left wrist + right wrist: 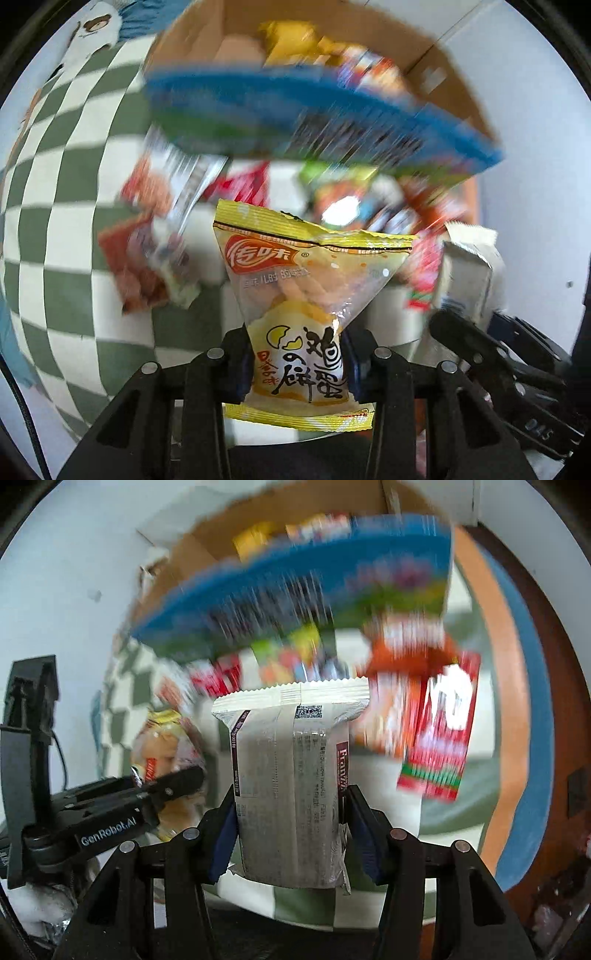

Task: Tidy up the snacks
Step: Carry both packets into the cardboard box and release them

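Both tools loaded. We have the left tool [297,363] closed on a yellow pack [303,295], pinched low at its printed end, the top fanning out ahead of the fingers. The right tool [290,830] is clamped on a white pack [291,786], gripped across its width, crimped edge pointing away from us.

Ahead of and above both tools: a cardboard box [207,40], open, with several snacks already inside — yellow and red wrappers, too blurred to name. A blue bag [314,122] lies across the box's near edge, between the tools and the box interior; whether it rests inside or on the rim we cannot tell.

Between the tools and the box, loose packets [147,258] are strewn on a green-checked cloth [66,184]. Red packs [439,731] sit ahead and right of the right tool. From the right view, the left tool [173,788] shows just to the left.

Our reading: partway through. Some snacks are boxed, two are in hand, a fair number are left on the cloth. Background heavily smeared, so counts are unreliable.
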`<state>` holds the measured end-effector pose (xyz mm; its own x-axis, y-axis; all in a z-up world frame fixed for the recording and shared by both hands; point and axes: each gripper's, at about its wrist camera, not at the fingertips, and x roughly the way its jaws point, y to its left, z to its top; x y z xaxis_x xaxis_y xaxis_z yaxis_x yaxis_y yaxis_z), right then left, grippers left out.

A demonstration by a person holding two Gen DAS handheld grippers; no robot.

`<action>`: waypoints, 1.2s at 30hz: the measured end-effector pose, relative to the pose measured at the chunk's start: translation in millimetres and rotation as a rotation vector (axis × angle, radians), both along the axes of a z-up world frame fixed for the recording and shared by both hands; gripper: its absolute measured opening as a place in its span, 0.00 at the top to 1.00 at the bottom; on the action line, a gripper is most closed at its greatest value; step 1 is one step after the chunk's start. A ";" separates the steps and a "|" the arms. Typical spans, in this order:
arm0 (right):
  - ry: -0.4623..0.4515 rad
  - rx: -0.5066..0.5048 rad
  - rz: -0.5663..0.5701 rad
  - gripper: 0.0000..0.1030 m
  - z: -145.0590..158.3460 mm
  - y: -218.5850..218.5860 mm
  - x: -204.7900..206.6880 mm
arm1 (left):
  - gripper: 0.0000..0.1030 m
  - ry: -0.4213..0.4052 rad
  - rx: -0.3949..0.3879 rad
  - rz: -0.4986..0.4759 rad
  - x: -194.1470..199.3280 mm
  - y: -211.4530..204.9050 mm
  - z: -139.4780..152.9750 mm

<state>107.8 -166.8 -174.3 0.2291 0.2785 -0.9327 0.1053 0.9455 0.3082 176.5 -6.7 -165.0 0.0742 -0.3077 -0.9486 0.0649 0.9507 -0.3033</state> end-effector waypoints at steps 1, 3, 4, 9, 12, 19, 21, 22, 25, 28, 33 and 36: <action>-0.025 -0.002 0.000 0.44 11.4 -6.3 7.8 | 0.65 -0.020 -0.018 0.002 9.0 -0.8 14.4; -0.084 -0.012 -0.005 0.44 36.9 -15.2 30.1 | 0.65 -0.058 -0.036 -0.003 26.5 -7.9 38.5; -0.118 -0.023 -0.013 0.44 50.2 -20.3 45.7 | 0.65 -0.076 -0.042 -0.003 34.1 -10.1 47.9; -0.187 -0.123 -0.045 0.44 77.9 -50.3 121.4 | 0.65 -0.169 0.009 -0.005 98.8 -27.2 75.6; -0.172 -0.202 -0.052 0.44 74.2 -64.6 178.0 | 0.65 -0.176 0.071 0.003 145.2 -34.8 68.0; -0.074 -0.336 -0.068 0.44 40.7 -79.3 282.9 | 0.65 -0.140 0.252 0.007 239.5 -38.1 20.6; -0.039 -0.351 -0.078 0.43 28.8 -87.1 299.1 | 0.65 -0.112 0.267 0.025 256.0 -33.3 4.6; -0.011 -0.349 -0.083 0.43 20.5 -90.2 310.4 | 0.65 -0.093 0.269 0.034 263.7 -31.1 -2.5; 0.055 -0.330 -0.095 0.41 2.4 -96.4 329.8 | 0.61 -0.073 0.281 0.026 280.0 -31.4 -14.7; 0.075 -0.325 -0.070 0.18 -6.6 -102.4 334.3 | 0.16 -0.084 0.279 0.015 297.9 -33.8 -18.9; 0.087 -0.317 -0.046 0.07 -18.4 -96.7 341.1 | 0.06 -0.088 0.262 0.016 302.5 -38.1 -17.6; 0.087 -0.330 -0.035 0.07 -21.5 -90.7 339.2 | 0.06 -0.077 0.267 0.015 302.1 -40.1 -21.8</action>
<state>447.0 -257.6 -195.8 0.1484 -0.0481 -0.9878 0.1520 0.9881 -0.0253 478.6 -46.7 -186.8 0.1522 -0.0464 -0.9873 0.0635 0.9973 -0.0371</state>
